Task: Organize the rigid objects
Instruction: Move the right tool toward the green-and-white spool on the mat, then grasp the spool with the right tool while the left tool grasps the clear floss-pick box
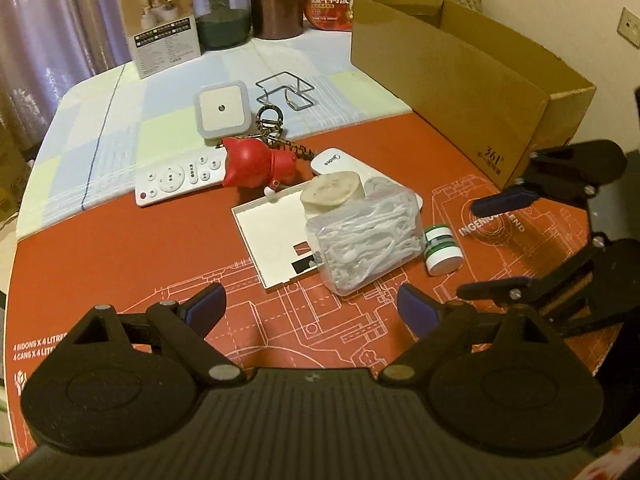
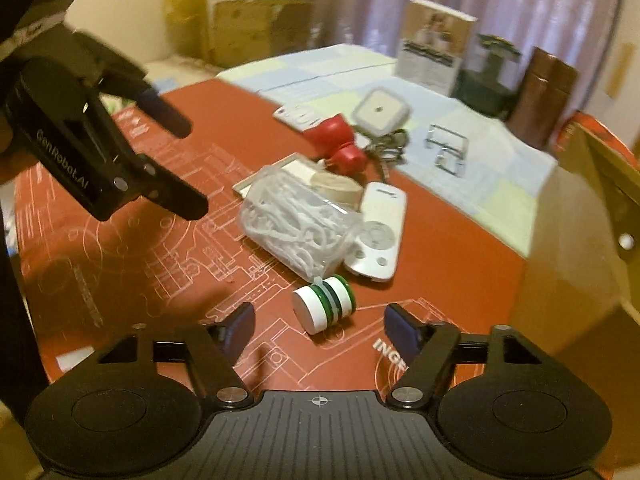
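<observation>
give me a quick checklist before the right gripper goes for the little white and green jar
1. Right gripper jaws apart, nothing between them: ok.
2. Small white and green round jar lies on its side just ahead of the gripper, in line with the gap: ok.
3. Jar free of the clear plastic box of white picks: cannot tell, they look touching.
4. Left gripper open, empty, out of the way: ok.
5. Open brown cardboard box ready to take things: ok.
</observation>
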